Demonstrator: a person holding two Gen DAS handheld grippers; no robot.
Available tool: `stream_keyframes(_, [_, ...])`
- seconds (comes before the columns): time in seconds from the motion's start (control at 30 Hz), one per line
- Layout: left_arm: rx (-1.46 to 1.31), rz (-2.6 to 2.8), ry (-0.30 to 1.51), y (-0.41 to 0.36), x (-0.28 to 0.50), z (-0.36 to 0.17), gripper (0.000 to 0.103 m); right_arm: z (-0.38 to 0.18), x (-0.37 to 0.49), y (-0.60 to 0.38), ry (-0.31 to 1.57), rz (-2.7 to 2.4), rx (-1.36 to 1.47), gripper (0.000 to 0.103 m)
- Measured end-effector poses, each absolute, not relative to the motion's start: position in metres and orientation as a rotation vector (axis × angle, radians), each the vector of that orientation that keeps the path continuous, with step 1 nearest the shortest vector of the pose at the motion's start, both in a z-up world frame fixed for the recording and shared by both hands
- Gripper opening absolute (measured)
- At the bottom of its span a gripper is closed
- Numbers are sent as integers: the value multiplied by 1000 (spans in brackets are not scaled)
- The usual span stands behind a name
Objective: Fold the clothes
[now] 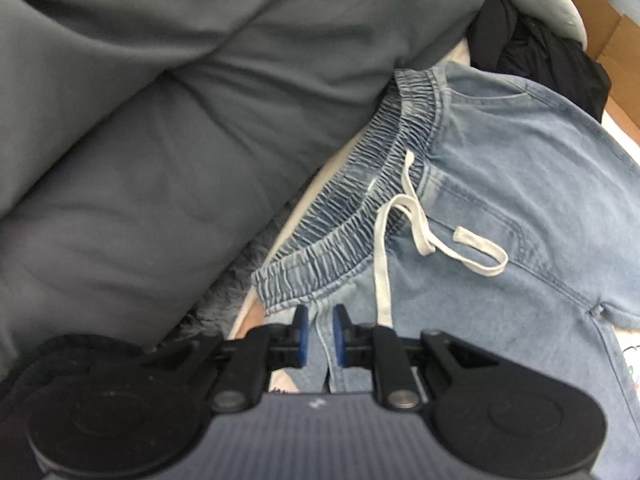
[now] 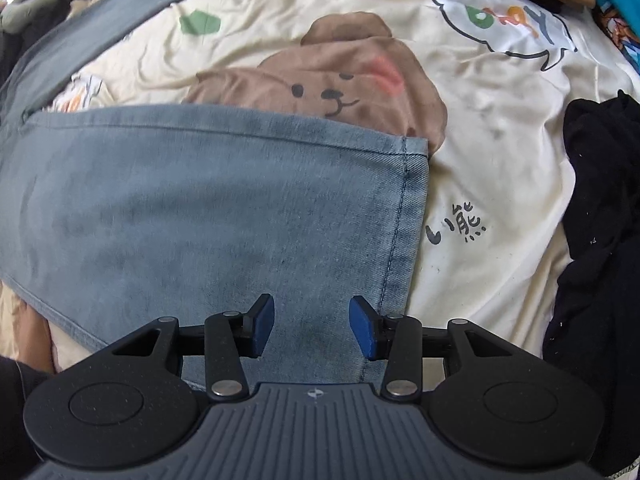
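Left tool (image 1: 320, 334): jaws nearly together, narrow gap, with a thin fold of the jeans (image 1: 500, 208) running up between the blue pads (image 1: 303, 334). Can't tell whether the pads actually press on the fabric. It points straight down, just below the elastic waistband (image 1: 372, 184).

Jeans are light blue denim, lying on the bed. The waistband is gathered and runs diagonally in the left wrist view, with the white drawstring (image 1: 404, 216) looped loose over the front. Grey bedding (image 1: 168, 120) is bunched up beside the waistband, and dark clothes (image 1: 532, 52) are piled past it next to a cardboard box (image 1: 600, 12).

Right tool (image 2: 312, 326): released, jaws about half apart, nothing between the pads. It hangs over the leg end of the jeans (image 2: 200, 208), near the stitched hem (image 2: 402, 208), not touching the cloth as far as the view shows.

The leg lies flat on a cream sheet (image 2: 500, 152) and partly covers a brown bear print (image 2: 340, 80). A black garment (image 2: 600, 240) sits at the right edge, apart from the hem. A grey strip of fabric (image 2: 100, 28) crosses the upper left.
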State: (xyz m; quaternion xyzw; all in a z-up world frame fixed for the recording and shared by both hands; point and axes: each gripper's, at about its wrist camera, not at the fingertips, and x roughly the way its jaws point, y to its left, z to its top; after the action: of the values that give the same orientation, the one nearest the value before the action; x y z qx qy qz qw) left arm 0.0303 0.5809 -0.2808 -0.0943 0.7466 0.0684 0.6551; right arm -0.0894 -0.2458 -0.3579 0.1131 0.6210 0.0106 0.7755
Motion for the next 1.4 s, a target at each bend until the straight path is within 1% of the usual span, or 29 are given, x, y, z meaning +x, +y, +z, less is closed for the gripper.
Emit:
stream_keyframes(0.3, [-207, 83, 1744, 544, 19, -329, 15, -363, -90, -253, 1384, -27, 254, 49])
stream_keyframes(0.47, [-161, 128, 1696, 538, 25, -352, 15, -365, -87, -252, 1403, -44, 267, 49])
stream_keyframes(0.6, [-113, 163, 1663, 539, 30, -369, 11, -371, -85, -249, 1429, -59, 277, 49])
stream_keyframes(0.67, [-109, 198, 1661, 544, 30, -378, 3, -374, -82, -249, 1438, -69, 283, 49])
stream_keyframes(0.83, [-152, 232, 1675, 551, 29, -397, 3, -375, -79, -248, 1448, -77, 277, 49])
stream_keyframes(0.97, [-171, 260, 1669, 551, 33, -392, 3, -375, -77, -248, 1445, -79, 273, 50])
stream_keyframes(1.0, [-176, 259, 1658, 550, 35, -386, 4, -375, -77, -249, 1439, -83, 276, 50])
stream_keyframes(1.07, [-187, 213, 1613, 544, 39, -370, 9, -376, -76, -251, 1423, -97, 293, 53])
stream_keyframes(1.13, [-226, 167, 1595, 540, 41, -358, 12, -377, -76, -252, 1406, -112, 314, 55])
stream_keyframes(1.17, [-241, 139, 1600, 537, 41, -355, 17, -377, -76, -252, 1402, -115, 316, 56])
stream_keyframes(1.2, [-235, 117, 1609, 532, 40, -354, 18, -376, -76, -250, 1402, -115, 311, 56])
stream_keyframes(1.23, [-218, 101, 1620, 527, 38, -354, 23, -375, -76, -249, 1404, -110, 302, 56])
stream_keyframes(1.27, [-206, 94, 1626, 523, 35, -354, 31, -374, -76, -247, 1406, -98, 289, 56])
stream_keyframes(1.33, [-191, 96, 1627, 516, 27, -355, 36, -371, -76, -246, 1402, -87, 274, 56])
stream_keyframes(1.4, [-196, 119, 1625, 512, 22, -356, 38, -368, -78, -246, 1398, -84, 269, 56])
